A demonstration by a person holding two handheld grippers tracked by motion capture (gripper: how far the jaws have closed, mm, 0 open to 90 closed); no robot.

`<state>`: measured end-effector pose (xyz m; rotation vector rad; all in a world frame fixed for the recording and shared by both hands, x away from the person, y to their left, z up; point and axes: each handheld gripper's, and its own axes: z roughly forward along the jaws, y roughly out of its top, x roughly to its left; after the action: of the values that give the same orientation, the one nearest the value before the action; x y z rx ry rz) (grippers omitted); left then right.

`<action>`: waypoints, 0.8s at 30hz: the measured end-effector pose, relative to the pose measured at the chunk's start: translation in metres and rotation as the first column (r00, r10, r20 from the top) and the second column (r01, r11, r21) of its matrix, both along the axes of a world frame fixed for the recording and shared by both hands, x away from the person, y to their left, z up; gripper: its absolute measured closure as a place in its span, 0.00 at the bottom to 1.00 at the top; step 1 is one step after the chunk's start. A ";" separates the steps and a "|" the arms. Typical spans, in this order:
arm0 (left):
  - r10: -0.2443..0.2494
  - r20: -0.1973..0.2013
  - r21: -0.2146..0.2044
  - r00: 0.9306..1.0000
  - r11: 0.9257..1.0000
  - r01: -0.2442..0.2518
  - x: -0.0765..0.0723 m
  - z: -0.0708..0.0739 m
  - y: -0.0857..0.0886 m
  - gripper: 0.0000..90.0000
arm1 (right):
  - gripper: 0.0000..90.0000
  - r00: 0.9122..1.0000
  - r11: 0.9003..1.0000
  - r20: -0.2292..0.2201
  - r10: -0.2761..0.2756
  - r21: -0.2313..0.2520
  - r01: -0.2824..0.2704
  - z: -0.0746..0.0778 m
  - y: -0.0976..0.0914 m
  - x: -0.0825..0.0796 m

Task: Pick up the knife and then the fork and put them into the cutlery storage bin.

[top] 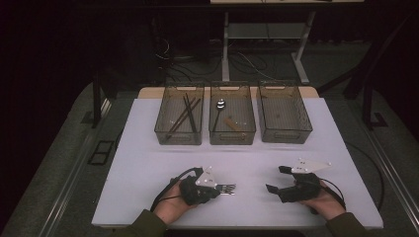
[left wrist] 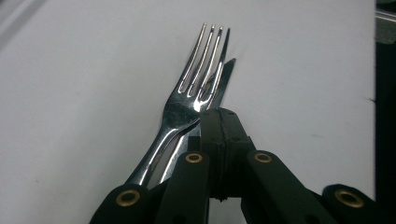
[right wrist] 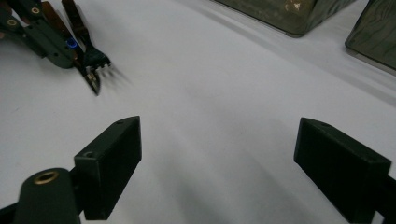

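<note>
We look down on a white surface (top: 148, 148) with three clear bins along its far edge: the left bin (top: 179, 120) holds chopsticks, the middle bin (top: 232, 120) a spoon, and the right bin (top: 284, 117) looks empty. Near us, the left hand-held gripper (top: 221, 188) has its jaws pressed together on a fork (left wrist: 189, 100), apparently at the neck, low over the surface. The fork's long axis runs along the jaws, tines pointing toward three o'clock, so the right bin lies around one o'clock from it. The right hand-held gripper (top: 278, 178) rests farther toward three o'clock, jaws spread apart and holding nothing. The left hand is the one placed to carry the fork.
</note>
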<state>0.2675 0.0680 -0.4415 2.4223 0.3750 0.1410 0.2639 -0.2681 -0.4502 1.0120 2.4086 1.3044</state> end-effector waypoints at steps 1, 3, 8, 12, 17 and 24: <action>0.013 0.003 -0.008 1.000 1.000 -0.013 0.002 -0.001 -0.002 1.00 | 0.17 1.000 1.000 -0.001 0.000 -0.001 0.000 0.000 0.000 0.000; 0.017 0.016 0.000 1.000 1.000 -0.017 0.007 0.000 -0.004 1.00 | 0.17 1.000 1.000 -0.002 0.001 0.000 -0.001 0.000 0.000 0.000; 0.051 0.021 -0.005 0.998 0.999 -0.051 0.018 -0.001 -0.011 1.00 | 0.17 1.000 1.000 -0.002 0.003 0.004 -0.003 0.000 0.000 0.000; 0.077 0.025 -0.007 0.997 0.997 -0.077 0.028 -0.001 -0.015 1.00 | 0.17 1.000 1.000 -0.002 0.003 0.009 -0.003 0.000 -0.001 0.000; 0.115 0.030 -0.009 0.993 0.993 -0.115 0.039 -0.001 -0.018 1.00 | 0.17 1.000 1.000 -0.001 0.006 0.010 -0.006 0.000 0.000 0.000; 0.134 -0.012 -0.067 0.991 0.989 -0.134 0.043 0.005 -0.008 1.00 | 0.17 1.000 1.000 0.000 0.009 0.017 -0.009 0.001 0.000 0.000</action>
<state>0.3102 0.0596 -0.4366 2.3311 0.5378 0.1761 0.2636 -0.2685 -0.4496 1.0076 2.4090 1.3293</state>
